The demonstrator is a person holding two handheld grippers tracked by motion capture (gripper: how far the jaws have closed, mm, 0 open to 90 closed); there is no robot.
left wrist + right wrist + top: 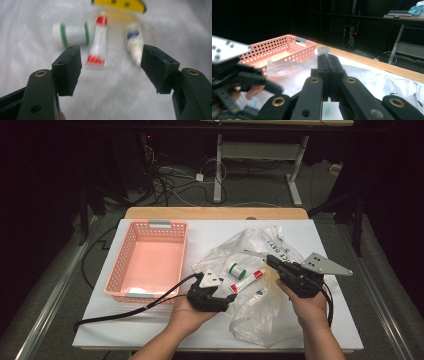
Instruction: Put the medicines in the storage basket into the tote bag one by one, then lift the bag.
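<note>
High view: left gripper (218, 287) hovers just right of the pink basket (126, 265), beside the plastic bag (260, 251). Left gripper view: jaws wide, red-capped tube (98, 41) between them. Right gripper view: right gripper (329, 65) pinching bag film; it could slip, spilling items

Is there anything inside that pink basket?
No, in the high view the pink basket sits empty, its bare floor showing from wall to wall.
</note>
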